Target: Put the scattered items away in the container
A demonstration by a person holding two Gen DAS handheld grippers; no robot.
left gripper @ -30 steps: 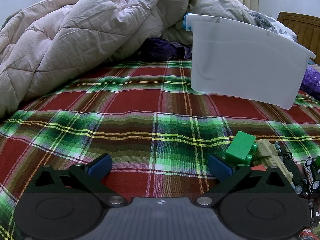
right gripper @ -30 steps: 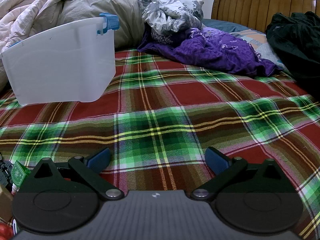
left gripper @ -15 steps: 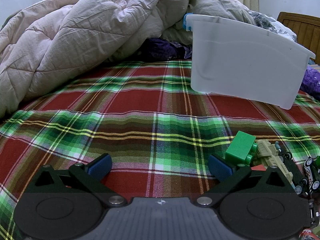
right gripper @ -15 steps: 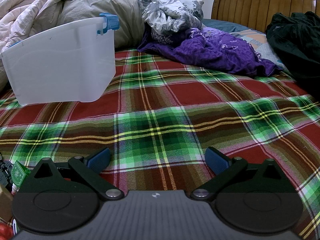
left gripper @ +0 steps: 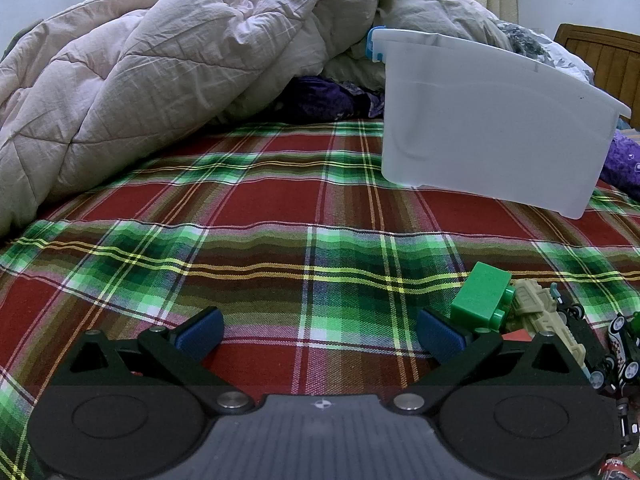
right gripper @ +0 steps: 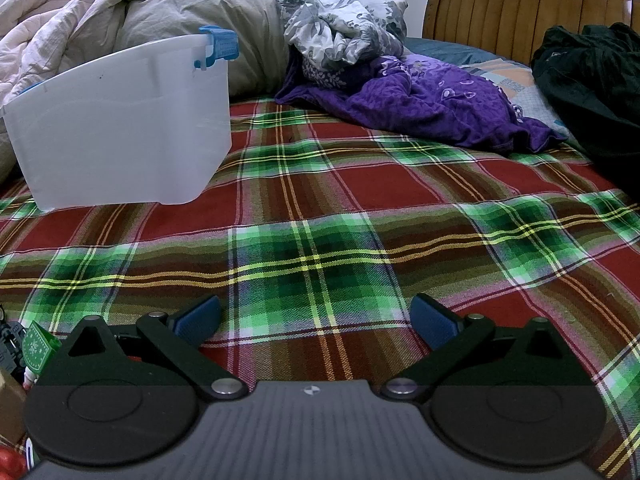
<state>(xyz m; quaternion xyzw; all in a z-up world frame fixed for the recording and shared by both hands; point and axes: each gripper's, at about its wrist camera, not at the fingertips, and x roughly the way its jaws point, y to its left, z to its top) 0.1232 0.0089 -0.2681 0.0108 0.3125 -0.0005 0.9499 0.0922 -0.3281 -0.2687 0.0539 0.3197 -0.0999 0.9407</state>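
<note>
Left claw and right claw, both spread wide and holding nothing, over the bed; green block just beside the left claw's right finger; container well beyond.

Bare plaid bedspread fills the middle of both views, an open lane ahead of each gripper. In the left wrist view the quilt walls off the upper left, the white bin blocks the upper right, and the green block and toy vehicles crowd the lower right. In the right wrist view purple clothing and a dark garment bar the upper right.
</note>
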